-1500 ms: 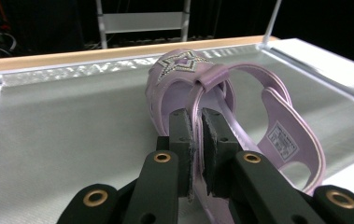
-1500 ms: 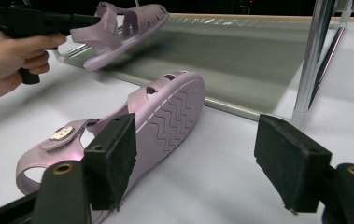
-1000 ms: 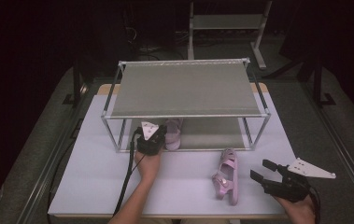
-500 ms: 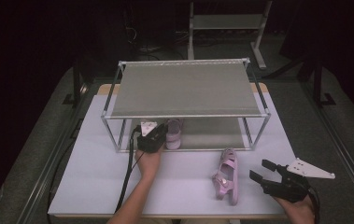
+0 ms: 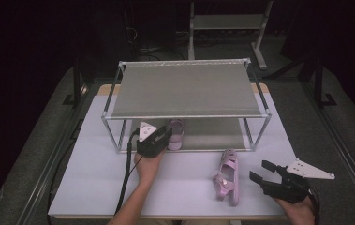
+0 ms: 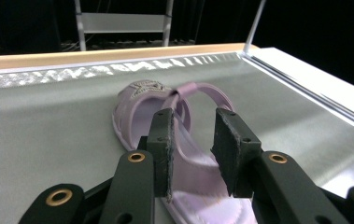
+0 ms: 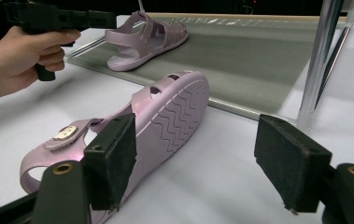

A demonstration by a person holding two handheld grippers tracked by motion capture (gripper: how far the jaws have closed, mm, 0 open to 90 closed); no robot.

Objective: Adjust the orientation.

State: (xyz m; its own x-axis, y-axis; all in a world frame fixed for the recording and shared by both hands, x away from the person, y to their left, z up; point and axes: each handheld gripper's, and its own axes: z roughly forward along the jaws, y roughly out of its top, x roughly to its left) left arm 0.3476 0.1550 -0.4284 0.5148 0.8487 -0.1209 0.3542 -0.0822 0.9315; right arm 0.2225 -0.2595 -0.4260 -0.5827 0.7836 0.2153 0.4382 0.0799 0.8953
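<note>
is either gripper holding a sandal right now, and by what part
Neither. The left gripper has just been opening, its pads off the heel strap of the shelf sandal. The right gripper is open beside the table sandal.

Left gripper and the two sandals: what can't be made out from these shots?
- Sandal on the lower shelf, high view: the rack's top shelf and the left gripper cover most of it.
- Its heel, left gripper view: cut off by the bottom edge, behind the jaws, which have just been opening.
- Sandal on the table, right gripper view: lies on its side, so its footbed is hidden; the left jaw covers part of its sole.
</note>
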